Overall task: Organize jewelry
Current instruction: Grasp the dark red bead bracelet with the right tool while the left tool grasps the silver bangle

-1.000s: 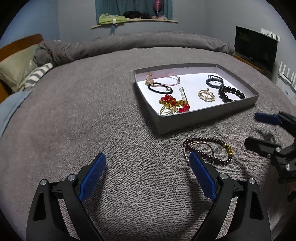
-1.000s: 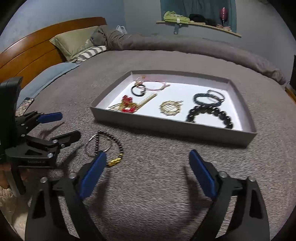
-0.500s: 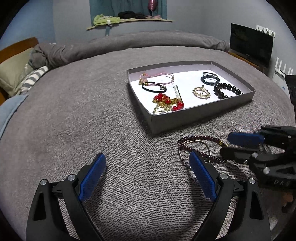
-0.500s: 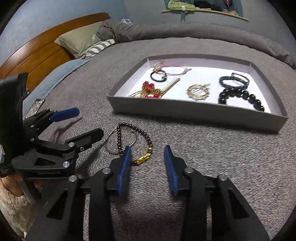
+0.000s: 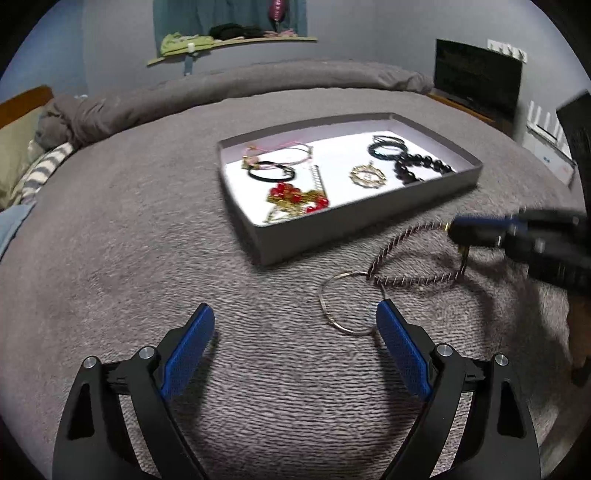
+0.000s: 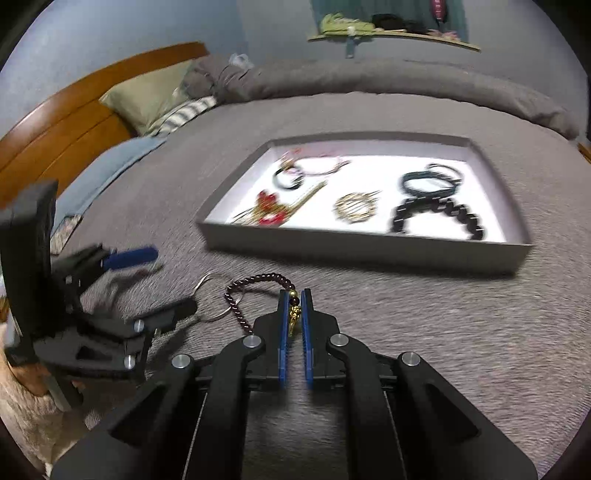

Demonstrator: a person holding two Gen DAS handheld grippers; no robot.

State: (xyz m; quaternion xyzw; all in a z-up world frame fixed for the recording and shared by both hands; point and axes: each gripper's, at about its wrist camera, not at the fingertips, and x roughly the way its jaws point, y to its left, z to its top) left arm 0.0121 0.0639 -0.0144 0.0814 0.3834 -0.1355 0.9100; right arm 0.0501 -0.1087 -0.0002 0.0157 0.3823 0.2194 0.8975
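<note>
The bead bracelet [image 6: 251,291] is pinched at its gold charm by the right gripper [image 6: 294,301] at lower centre, while the left gripper [image 5: 295,325] is held spread.

We are in a bedroom of a home: beyond the claw lies a bed with grey blanket [image 6: 369,332], wooden headboard [image 6: 66,125], pillows [image 6: 147,96], and a wall shelf [image 6: 391,35].

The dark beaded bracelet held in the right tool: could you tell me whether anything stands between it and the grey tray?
Only the tray's near wall. The right tool is shut on the dark beaded bracelet at its gold charm, over bare blanket. A thin metal ring overlaps the bracelet and might drag along.
</note>
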